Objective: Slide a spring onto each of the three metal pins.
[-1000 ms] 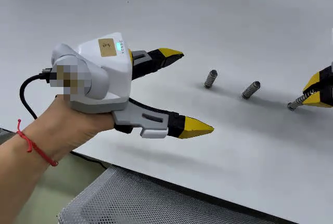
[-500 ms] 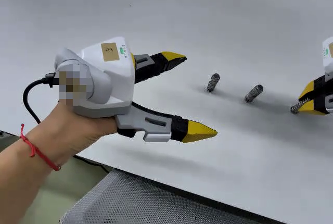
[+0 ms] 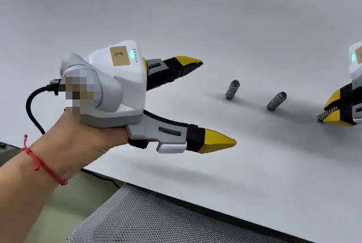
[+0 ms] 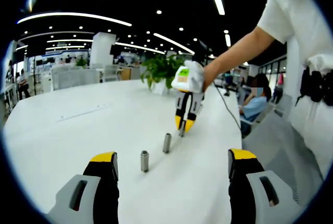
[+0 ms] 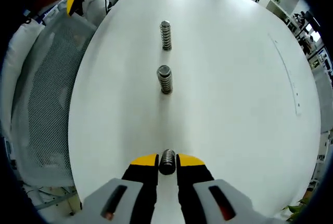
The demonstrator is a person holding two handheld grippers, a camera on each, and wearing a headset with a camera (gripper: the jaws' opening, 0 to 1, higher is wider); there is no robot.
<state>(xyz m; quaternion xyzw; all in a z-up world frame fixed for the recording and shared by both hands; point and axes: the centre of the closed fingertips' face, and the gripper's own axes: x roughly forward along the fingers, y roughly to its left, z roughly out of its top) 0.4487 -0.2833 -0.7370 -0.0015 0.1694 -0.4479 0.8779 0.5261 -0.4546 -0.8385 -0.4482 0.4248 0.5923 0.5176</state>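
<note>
Right tool first: its yellow tips are pressed in from either side on the end spring, coils caught right between them! From the left gripper view you see that tool pointing steeply down at the desk, so the end spring's long axis runs up into the jaws, in line with the tool. Any push to seat it goes straight down along that axis, I'd say. The pin inside is hidden by the coils, so how far down the spring sits cannot be told.

Out from the end spring, in one straight row: the middle spring near it, then the far spring beyond, both standing upright, well apart from each other. Those two look done; this looks like the last of three.

And the left tool? Jaws spread wide, nothing in them, held above the desk's near edge, past the far spring from the end spring, pointing back along the row. The right hand is plainly nearer. The left hand grips its tool level, wrist straight, on standby.
</note>
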